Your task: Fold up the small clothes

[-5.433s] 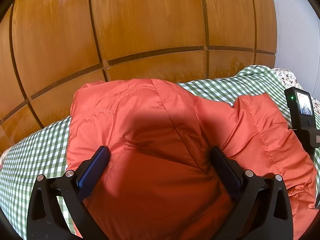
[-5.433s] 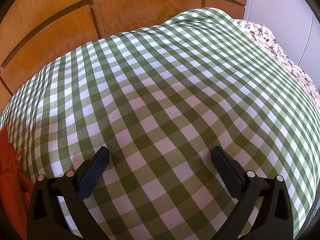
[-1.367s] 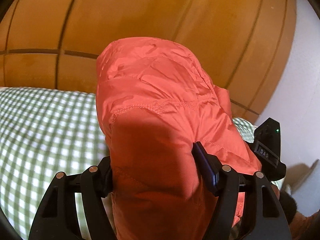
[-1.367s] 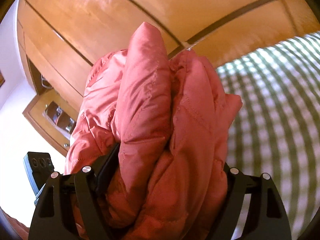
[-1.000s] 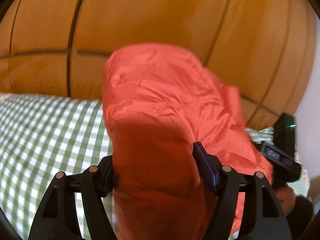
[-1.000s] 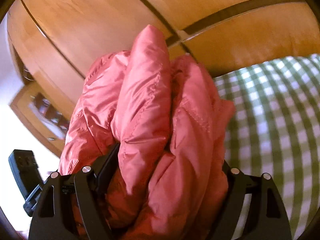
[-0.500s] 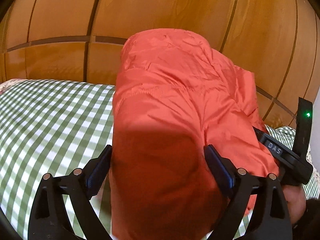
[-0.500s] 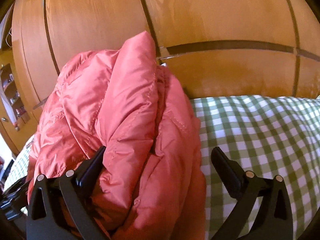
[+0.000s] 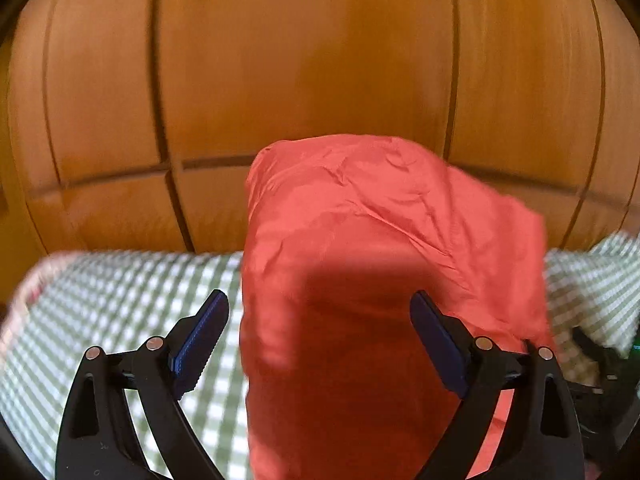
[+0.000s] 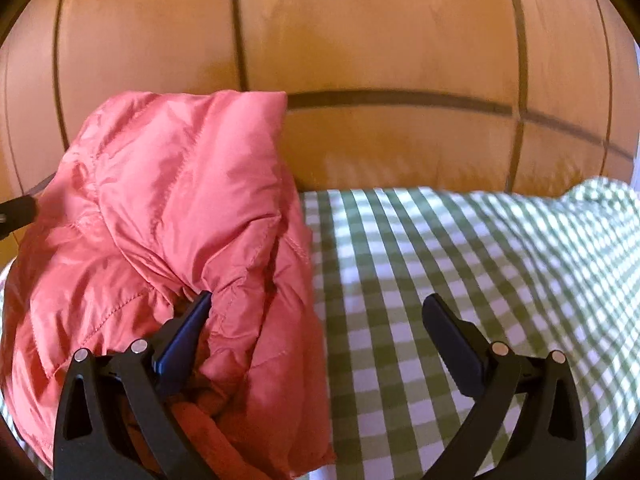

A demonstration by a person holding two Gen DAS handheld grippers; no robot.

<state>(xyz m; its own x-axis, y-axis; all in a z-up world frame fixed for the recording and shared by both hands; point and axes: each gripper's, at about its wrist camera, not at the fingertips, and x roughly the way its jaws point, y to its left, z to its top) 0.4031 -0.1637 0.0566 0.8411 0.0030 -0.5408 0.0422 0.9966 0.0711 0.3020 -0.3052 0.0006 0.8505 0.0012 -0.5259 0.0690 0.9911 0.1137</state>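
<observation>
The orange puffer jacket (image 9: 360, 240) lies as a folded bundle on the green check cloth (image 9: 120, 292). My left gripper (image 9: 318, 340) is open around its near end. The left pad stands clear of the fabric, and the right pad lies close along the jacket's side. In the right wrist view the jacket (image 10: 168, 208) fills the left half. My right gripper (image 10: 318, 340) is open, with its left finger (image 10: 184, 336) tucked into a fold of the jacket and its right finger (image 10: 452, 344) over the bare check cloth (image 10: 480, 260).
A wall of wooden panels (image 9: 320, 60) rises right behind the bed. A floral sheet edge (image 9: 24, 292) shows at the far left. Part of the right gripper's black body (image 9: 600, 364) sits low on the right, and a tip of the left one (image 10: 16, 212) at the left edge.
Both grippers were shut on the jacket; their jaws have spread and let it go. The bundle now rests on the cloth. The right gripper has swung rightward, so the jacket sits left in its view.
</observation>
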